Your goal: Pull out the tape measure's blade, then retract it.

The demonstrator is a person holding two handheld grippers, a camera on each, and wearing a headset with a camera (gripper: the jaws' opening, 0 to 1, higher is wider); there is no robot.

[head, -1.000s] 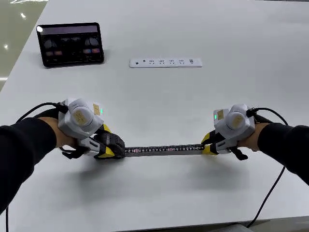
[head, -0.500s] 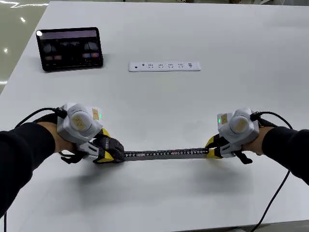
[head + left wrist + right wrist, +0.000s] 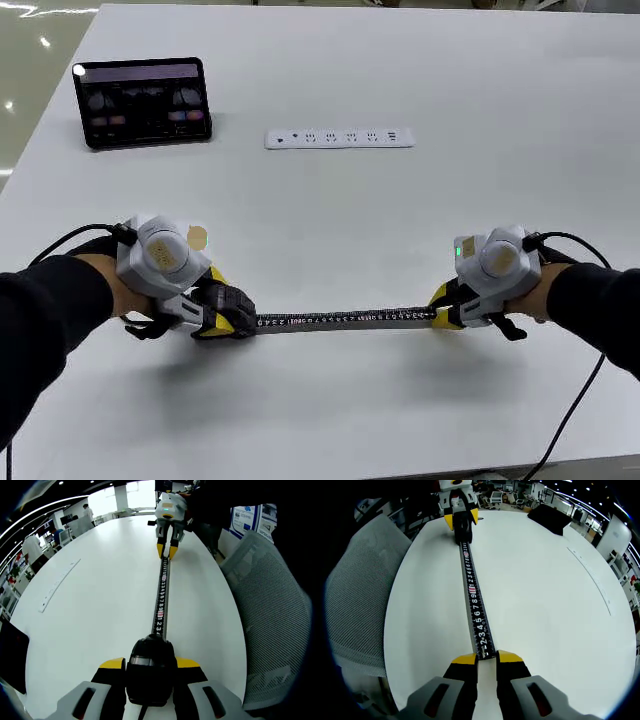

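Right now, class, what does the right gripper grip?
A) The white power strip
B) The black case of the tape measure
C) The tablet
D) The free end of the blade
D: the right gripper pinches the low-number end of the blade between its yellow tips, while the left gripper clamps the black case at the other end.

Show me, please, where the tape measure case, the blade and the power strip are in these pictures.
tape measure case (image 3: 151, 667), left gripper view, on its black top face.
blade (image 3: 472, 592), right gripper view, on the printed numbers midway along it.
power strip (image 3: 338, 138), head view, on its white middle.
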